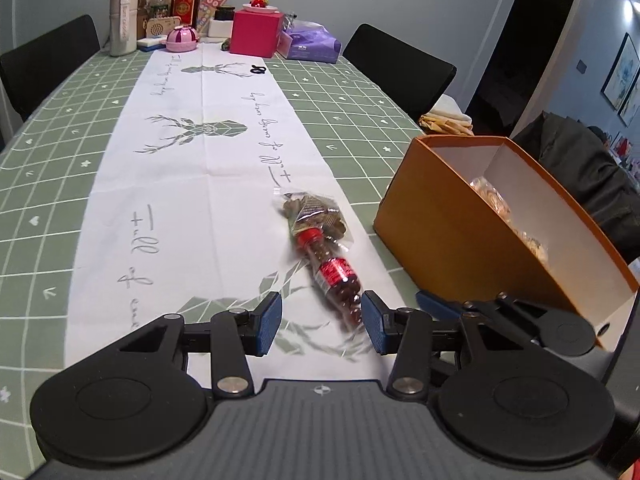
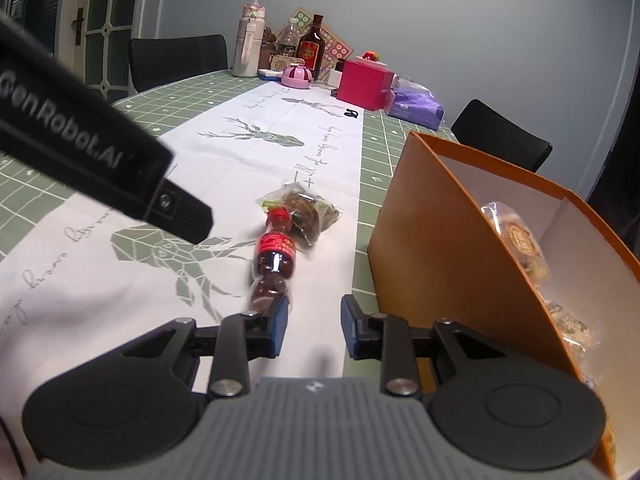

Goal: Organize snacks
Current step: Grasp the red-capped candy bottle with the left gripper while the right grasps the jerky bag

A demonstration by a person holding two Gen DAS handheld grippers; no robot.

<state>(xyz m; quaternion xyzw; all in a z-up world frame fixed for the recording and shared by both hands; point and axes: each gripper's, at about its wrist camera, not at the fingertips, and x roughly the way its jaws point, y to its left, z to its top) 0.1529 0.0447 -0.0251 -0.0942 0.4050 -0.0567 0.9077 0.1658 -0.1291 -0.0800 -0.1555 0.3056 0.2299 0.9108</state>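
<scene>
A small bottle [image 1: 335, 276] [image 2: 273, 258] with a red cap, a red label and dark contents lies on the white table runner. Its cap rests against a clear bag of brown snacks [image 1: 316, 212] [image 2: 308, 208]. My left gripper [image 1: 322, 324] is open; the bottle's base lies just ahead of its right pad, and no pad presses on it. My right gripper [image 2: 316, 328] is open with nothing between its fingers, and the bottle's base sits just beyond its left fingertip. An orange box [image 1: 452, 232] [image 2: 432, 240] holding wrapped pastries stands to the right.
The table [image 1: 48, 184] has a green checked cloth. Bottles, a pink box [image 1: 256, 32], a purple pack and other clutter stand at its far end. Black chairs [image 1: 400, 68] line both sides. The left gripper's body [image 2: 80, 140] crosses the right wrist view.
</scene>
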